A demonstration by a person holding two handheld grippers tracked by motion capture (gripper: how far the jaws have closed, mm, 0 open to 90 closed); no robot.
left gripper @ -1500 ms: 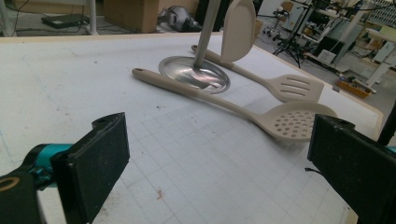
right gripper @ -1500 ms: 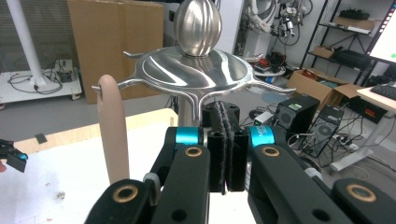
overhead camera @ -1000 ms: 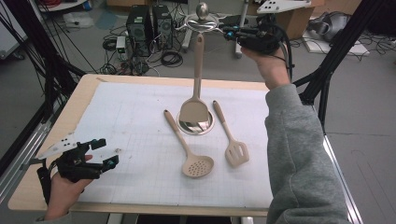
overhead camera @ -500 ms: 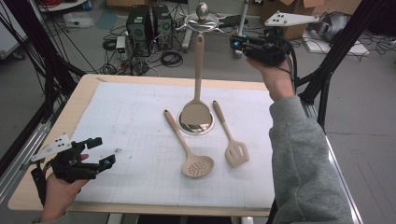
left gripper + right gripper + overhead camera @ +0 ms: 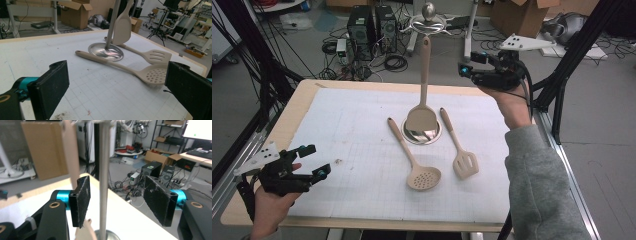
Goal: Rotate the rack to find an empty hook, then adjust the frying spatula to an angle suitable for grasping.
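a wooden table [image 5: 302,102] carries a white gridded mat [image 5: 357,150], and near its middle stands a utensil stand with a round metal base [image 5: 423,134] and a thin upright metal pole [image 5: 103,182]. a beige solid spatula [image 5: 424,90] hangs from the top of the stand, its blade just above the base. two more beige utensils lie flat on the mat beside the base: a perforated skimmer spoon [image 5: 416,160] on the base's left side with its bowl toward the person, and a slotted turner [image 5: 458,145] on the base's right side, blade also toward the person. the two lie apart from each other.

the left gripper [image 5: 314,161] is held low over the near left corner of the table, jaws spread wide with nothing between them; in the left gripper view the skimmer and turner lie well ahead of it. the right gripper [image 5: 463,70] is raised high beyond the far right side of the table, near the hanging spatula's handle. its jaws are spread, and in the right gripper view the stand's pole appears between them, touching neither pad.
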